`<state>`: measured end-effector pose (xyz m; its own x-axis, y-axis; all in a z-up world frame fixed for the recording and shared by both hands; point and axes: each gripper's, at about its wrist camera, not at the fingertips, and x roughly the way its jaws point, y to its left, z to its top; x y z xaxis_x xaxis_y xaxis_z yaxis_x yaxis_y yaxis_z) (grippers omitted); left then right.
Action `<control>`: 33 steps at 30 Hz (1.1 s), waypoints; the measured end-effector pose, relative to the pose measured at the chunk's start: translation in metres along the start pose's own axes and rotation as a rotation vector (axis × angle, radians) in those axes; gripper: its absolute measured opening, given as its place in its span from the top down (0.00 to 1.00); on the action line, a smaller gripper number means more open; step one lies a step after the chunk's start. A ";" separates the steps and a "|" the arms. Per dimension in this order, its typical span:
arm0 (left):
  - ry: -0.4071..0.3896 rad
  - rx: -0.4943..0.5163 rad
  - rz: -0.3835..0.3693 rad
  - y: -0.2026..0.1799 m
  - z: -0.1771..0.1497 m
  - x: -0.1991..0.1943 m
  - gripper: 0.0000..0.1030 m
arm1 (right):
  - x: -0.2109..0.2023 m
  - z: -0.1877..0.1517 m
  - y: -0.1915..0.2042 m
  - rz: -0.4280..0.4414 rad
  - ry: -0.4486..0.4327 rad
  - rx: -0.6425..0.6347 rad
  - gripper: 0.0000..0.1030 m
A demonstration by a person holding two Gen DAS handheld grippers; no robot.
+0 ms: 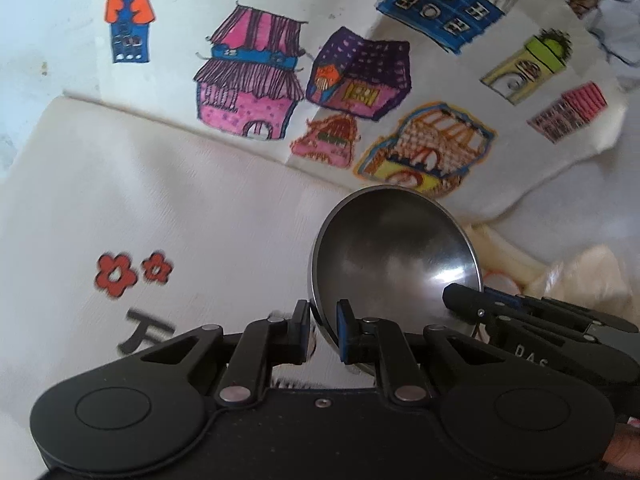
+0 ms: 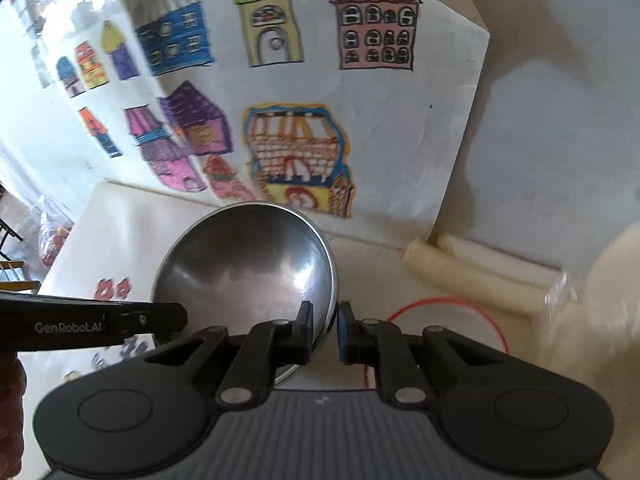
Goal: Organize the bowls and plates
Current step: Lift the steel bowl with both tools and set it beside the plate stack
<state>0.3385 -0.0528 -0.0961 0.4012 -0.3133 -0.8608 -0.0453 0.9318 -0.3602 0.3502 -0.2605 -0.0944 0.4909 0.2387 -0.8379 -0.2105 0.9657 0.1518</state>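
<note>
White cloth covers the surface (image 1: 168,200), printed with red flowers (image 1: 132,272) and a dark character, and behind it hangs a sheet of hand-drawn coloured houses (image 2: 296,156).

At the centre, the left gripper (image 1: 324,330) has its fingers (image 1: 345,332) clamped on the rim of a steel bowl (image 1: 394,252): one blue-lined pad sits inside the bowl, the other outside, with the thin metal wall pinched between them. The right gripper (image 2: 323,330) grips the opposite edge of the same bowl (image 2: 244,268) in the same way, one finger inside and one outside the rim. Both pairs of fingers are closed tight on the metal, with no gap to be seen beyond the wall itself.

The bowl is held between the two grippers, tilted so that its shiny, empty inside faces the cameras, its far rim lying in front of the lower edge of the house drawing. Whether its base rests on the cloth cannot be told.

From the left wrist view the right gripper's black body enters from the right edge; from the right wrist view the left gripper's arm crosses in from the left.

Further out on the right lie pale rolled tubes (image 2: 472,276) against the wall, a red ring (image 2: 452,304) on the cloth just beside the right fingers, and crinkled clear plastic (image 2: 560,296).
</note>
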 end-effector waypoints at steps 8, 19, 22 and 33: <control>0.032 0.039 -0.003 0.009 -0.035 -0.042 0.86 | -0.035 -0.036 0.020 0.061 0.020 0.015 0.86; 0.103 0.076 0.019 0.020 -0.102 -0.078 0.86 | -0.080 -0.100 0.046 0.094 0.075 -0.002 0.84; 0.125 0.102 0.037 0.020 -0.117 -0.082 0.86 | -0.089 -0.116 0.052 0.101 0.087 -0.007 0.84; 0.131 0.142 0.089 0.028 -0.136 -0.094 0.86 | -0.094 -0.149 0.071 0.108 0.113 0.009 0.83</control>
<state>0.1750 -0.0225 -0.0736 0.2790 -0.2415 -0.9294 0.0580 0.9703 -0.2348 0.1637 -0.2299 -0.0830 0.3678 0.3290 -0.8698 -0.2490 0.9360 0.2488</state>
